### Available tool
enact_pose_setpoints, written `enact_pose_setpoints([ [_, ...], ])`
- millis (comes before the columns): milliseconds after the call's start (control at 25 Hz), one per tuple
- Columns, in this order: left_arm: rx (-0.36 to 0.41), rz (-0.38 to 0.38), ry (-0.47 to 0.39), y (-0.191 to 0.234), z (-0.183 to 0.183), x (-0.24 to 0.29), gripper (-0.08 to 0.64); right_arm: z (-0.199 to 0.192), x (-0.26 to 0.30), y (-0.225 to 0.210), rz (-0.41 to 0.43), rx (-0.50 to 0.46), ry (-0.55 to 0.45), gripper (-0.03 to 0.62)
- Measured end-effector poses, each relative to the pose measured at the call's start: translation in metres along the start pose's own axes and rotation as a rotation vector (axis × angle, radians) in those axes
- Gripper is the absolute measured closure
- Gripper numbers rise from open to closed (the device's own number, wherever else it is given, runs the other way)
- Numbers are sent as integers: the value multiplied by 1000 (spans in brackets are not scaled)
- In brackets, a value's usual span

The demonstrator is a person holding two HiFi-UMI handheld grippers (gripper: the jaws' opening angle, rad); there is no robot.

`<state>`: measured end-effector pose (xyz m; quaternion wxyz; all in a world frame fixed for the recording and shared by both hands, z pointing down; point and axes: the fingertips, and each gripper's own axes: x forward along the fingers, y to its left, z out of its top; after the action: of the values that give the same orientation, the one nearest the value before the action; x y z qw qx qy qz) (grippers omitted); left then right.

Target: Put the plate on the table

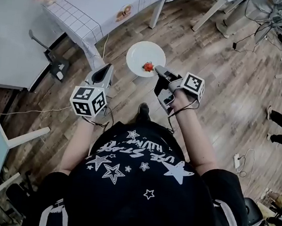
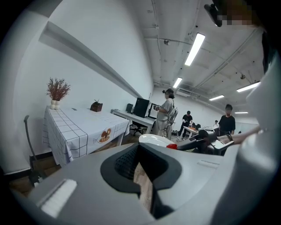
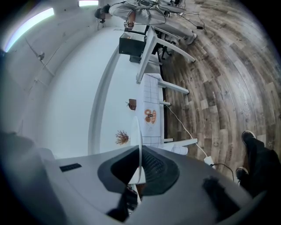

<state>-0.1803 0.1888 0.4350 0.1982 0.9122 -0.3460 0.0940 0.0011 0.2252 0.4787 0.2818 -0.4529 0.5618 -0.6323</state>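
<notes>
White plate, step: carrying, by the look of it; gripped and off every surface, not yet set down.
Where: upper middle of the head view, in the air over the wood floor, well apart from the tabletop at upper left.
Right claw: clamped thin on the plate's rim at its lower right; rim edge-on between the pads in the right gripper view.
Left claw: drawn together at the tips, nothing in it; lower left of the plate, not touching it.
Next move: calls for a swing toward the upper left, over the checked cloth, with the plate kept level; then a flat lowering until it touches, and only then a release.
Caution: one-sided rim hold, so probably prone to droop or twist on the way.
Look: round, shallow, plain and glossy; seems roughly level now.
Load: small red bit on the plate, close to the gripped edge; too small to name; may well slide if tipped.
</notes>
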Motion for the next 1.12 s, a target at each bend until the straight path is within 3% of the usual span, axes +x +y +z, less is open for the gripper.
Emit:
enact_pose_setpoints([
  [360,6,66,-16,-6,32,65,551,78,24,6,34,17,46,574],
  [720,-14,152,-33,-10,41,98,551,135,36,6,44,0,85,574],
  [1120,-24,171,-18,19,53,140,551,174,75,6,31,15,76,574],
])
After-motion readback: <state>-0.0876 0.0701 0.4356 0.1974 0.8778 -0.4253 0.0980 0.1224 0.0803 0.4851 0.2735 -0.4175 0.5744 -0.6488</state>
